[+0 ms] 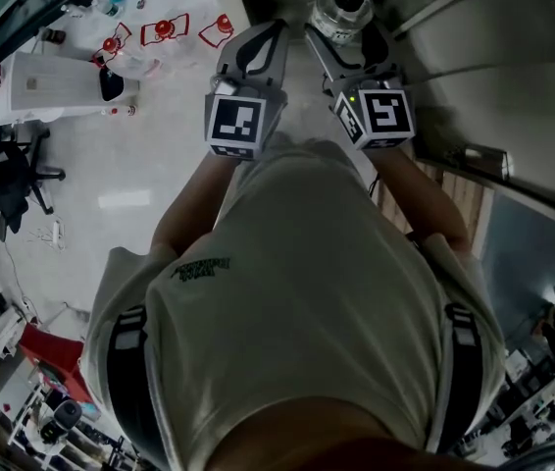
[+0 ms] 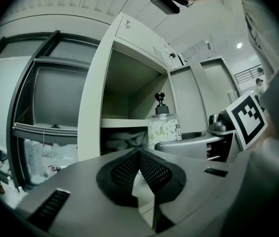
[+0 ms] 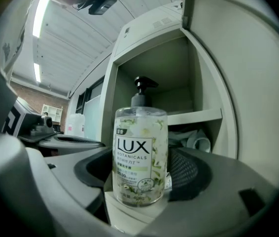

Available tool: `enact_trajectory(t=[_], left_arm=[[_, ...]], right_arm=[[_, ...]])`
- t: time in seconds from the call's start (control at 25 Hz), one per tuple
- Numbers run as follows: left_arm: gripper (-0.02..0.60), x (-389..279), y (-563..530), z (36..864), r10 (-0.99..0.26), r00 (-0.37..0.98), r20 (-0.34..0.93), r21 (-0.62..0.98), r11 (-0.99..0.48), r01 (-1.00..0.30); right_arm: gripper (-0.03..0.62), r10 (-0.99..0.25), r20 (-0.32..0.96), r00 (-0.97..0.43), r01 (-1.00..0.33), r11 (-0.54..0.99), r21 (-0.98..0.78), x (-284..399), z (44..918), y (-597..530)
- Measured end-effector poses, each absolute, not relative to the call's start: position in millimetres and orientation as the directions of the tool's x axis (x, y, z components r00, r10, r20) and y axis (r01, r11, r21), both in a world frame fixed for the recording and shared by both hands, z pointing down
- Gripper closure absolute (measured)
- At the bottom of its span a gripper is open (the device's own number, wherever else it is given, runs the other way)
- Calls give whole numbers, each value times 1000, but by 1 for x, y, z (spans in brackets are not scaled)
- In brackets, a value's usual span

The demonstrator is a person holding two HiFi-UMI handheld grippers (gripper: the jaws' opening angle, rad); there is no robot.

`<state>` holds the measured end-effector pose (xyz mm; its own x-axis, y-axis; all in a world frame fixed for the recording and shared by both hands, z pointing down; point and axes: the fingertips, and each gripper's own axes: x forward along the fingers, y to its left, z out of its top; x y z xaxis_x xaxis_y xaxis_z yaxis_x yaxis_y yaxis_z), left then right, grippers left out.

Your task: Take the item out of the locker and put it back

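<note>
Locker (image 3: 111, 107) is seen with its door swung aside. An upper compartment lies bare at one o'clock in the right gripper view, above a shelf (image 3: 198, 116), and crumpled pale material (image 3: 193, 139) is stowed beneath that shelf at three o'clock.

Next in size, the pump bottle (image 3: 140, 154) is held in front of the opening, outside the compartment and resting on no shelf. The first half of the task is therefore judged done, and what seems left is for the bottle to be carried back in and set on the shelf.

The bottle is kept upright. Its long axis runs from six to twelve o'clock, the label is turned towards the camera, and the pump head (image 3: 142, 83) is at twelve with its spout aimed towards three.

The bottle's lower body is pinched from both sides by the right gripper (image 3: 142, 174), whose jaws are spread wide around it. The left gripper (image 2: 139, 154) is carried alongside, its tips pressed together on nothing.
</note>
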<state>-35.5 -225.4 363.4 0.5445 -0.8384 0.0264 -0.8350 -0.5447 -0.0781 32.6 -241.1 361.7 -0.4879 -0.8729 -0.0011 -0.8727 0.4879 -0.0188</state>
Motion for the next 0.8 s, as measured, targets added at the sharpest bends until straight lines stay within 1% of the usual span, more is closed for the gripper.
enact_trajectory(t=[0.28,0.8], left_arm=[[566,-32,-229,388,-829,559,30,-70,-559,-826],[566,-27,-244,421,-827,562,29,-59,-563,-825]], right_arm=[[249,-891,7,-454,-891,454,-29,37,392,-253],[249,-895,43,-443,-896,443,-10,38,432,-277]])
